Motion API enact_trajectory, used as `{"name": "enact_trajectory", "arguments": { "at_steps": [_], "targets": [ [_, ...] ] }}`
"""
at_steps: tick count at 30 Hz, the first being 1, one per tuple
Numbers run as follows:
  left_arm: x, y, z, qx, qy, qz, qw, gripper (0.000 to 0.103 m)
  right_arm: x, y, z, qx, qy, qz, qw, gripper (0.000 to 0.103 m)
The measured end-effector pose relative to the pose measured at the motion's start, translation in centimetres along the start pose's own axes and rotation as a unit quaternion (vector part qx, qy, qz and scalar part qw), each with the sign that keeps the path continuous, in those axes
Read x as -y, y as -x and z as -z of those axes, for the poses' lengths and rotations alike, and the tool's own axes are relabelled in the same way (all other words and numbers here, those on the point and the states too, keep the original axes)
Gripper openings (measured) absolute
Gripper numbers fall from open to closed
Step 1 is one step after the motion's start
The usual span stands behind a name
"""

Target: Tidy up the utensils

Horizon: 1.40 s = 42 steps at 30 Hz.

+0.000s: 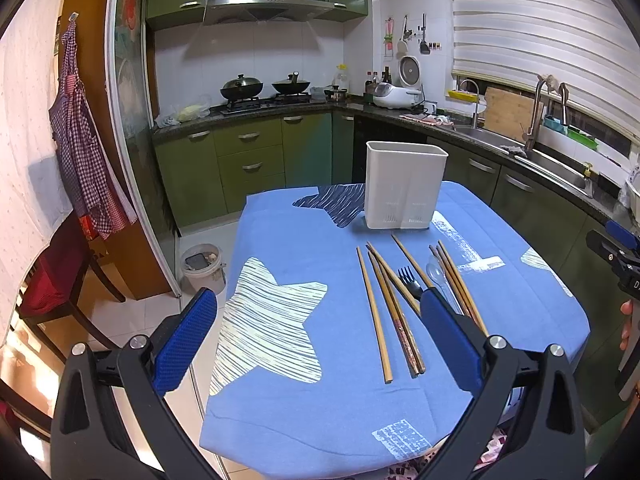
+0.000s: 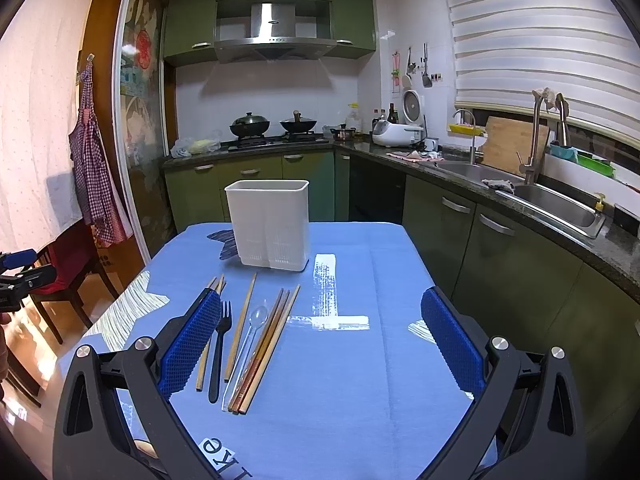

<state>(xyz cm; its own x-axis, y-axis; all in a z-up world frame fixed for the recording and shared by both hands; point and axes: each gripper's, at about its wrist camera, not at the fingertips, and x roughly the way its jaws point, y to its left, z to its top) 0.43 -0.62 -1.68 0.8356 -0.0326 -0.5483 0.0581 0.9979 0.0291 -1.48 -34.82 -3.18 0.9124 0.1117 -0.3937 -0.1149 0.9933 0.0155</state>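
Note:
A white utensil holder [image 1: 404,188] [image 2: 269,224] stands upright at the far end of the blue-clothed table [image 1: 304,408] [image 2: 352,380]. In front of it lie several wooden chopsticks [image 1: 376,320] [image 2: 240,332], a black fork [image 1: 412,280] [image 2: 219,344] and a clear plastic spoon [image 1: 435,272] [image 2: 250,344], all flat on the cloth. My left gripper [image 1: 318,306] is open above the near left part of the table, its right finger [image 1: 448,332] over the utensils. My right gripper [image 2: 320,308] is open too, with its left finger [image 2: 192,344] over the leftmost chopsticks. Nothing is held.
The table stands in a kitchen with green cabinets [image 2: 492,264], a sink [image 2: 560,208] along the right and a stove with woks [image 2: 272,128] at the back. A red chair [image 1: 52,280] and a bin [image 1: 202,266] sit on the floor to the left.

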Motion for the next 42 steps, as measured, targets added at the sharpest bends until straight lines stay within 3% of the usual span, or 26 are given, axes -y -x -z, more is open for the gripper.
{"name": "enact_trajectory", "arguments": {
  "at_steps": [42],
  "targets": [
    [-0.53, -0.02, -0.04, -0.006, 0.001, 0.001, 1.0000, 0.097, -0.13, -0.28, -0.44, -0.011, -0.002, 0.001, 1.000, 0.099]
  ]
}}
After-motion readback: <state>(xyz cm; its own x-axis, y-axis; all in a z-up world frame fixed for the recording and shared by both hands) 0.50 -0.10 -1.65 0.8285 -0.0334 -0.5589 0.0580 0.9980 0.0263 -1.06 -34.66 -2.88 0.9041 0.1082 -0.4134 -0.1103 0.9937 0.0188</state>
